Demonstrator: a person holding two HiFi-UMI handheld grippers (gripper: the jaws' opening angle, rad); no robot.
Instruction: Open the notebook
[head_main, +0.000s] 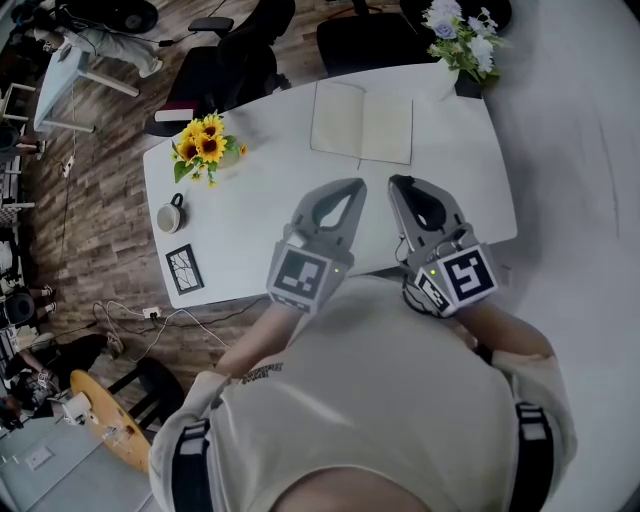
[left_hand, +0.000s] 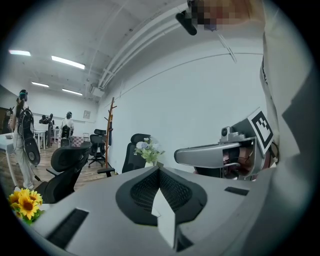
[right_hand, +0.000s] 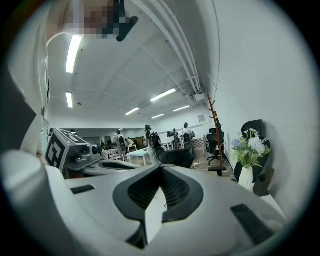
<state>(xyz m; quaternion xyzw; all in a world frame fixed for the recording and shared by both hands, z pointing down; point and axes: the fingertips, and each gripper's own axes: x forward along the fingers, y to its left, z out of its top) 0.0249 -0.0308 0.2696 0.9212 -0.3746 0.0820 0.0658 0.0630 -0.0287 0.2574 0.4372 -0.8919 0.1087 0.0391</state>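
The notebook (head_main: 361, 124) lies open and flat on the white table (head_main: 260, 200), at its far middle, with blank cream pages showing. My left gripper (head_main: 352, 186) and right gripper (head_main: 399, 183) hover side by side over the near part of the table, close to the person's chest and well short of the notebook. Both point roughly level toward the far side. In the left gripper view the left gripper's (left_hand: 159, 170) jaws meet with nothing between them. The right gripper (right_hand: 161, 168) looks the same in its own view. Neither gripper view shows the notebook.
A sunflower bunch (head_main: 206, 143), a mug (head_main: 172, 214) and a small framed picture (head_main: 184, 268) sit along the table's left side. A vase of pale flowers (head_main: 461, 38) stands at the far right corner. Black office chairs (head_main: 240, 55) stand beyond the table.
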